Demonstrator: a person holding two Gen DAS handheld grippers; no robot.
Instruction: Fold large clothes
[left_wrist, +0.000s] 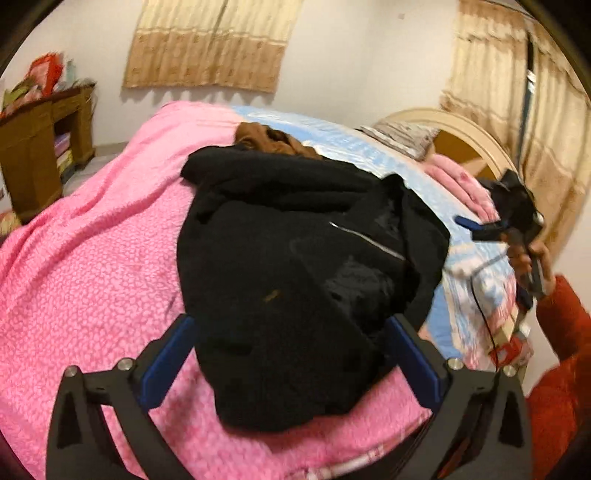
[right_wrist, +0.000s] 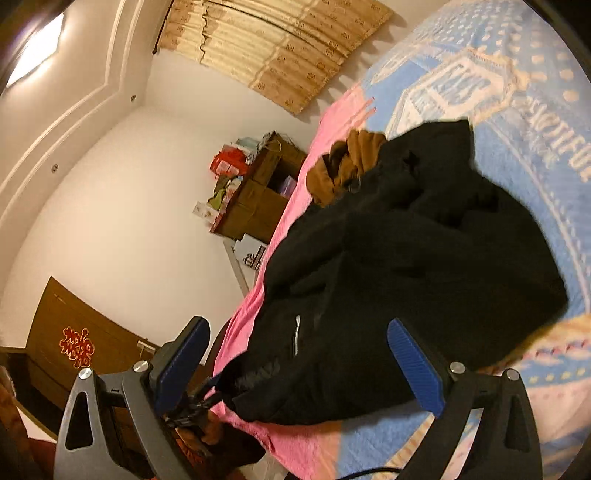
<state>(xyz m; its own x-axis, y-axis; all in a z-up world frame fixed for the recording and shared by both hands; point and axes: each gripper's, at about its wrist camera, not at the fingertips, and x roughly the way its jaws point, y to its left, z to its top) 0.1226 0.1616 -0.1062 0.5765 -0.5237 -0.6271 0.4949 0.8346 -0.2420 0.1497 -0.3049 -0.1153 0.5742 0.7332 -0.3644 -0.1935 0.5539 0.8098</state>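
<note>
The bulky black fleece jacket with a silver zip (left_wrist: 295, 258) lies heaped on the bed, straddling the pink textured blanket (left_wrist: 92, 266) and the light-blue patterned bedspread (left_wrist: 332, 136). It looks roughly bundled onto itself — layers overlap, but the edges are uneven and a loose flap sticks out at the right side, so I judge the fold as partly made at best, with squaring and flattening left.

The left gripper (left_wrist: 291, 350) hangs just over the near end of the jacket, its blue-padded fingers spread wide on either side of the cloth and pinching nothing. The right gripper (right_wrist: 299, 365) is likewise released — fingers far apart, above the jacket's edge, nothing between the pads.

Behind the jacket lies a crumpled brown garment (left_wrist: 269, 138), not yet folded.
</note>
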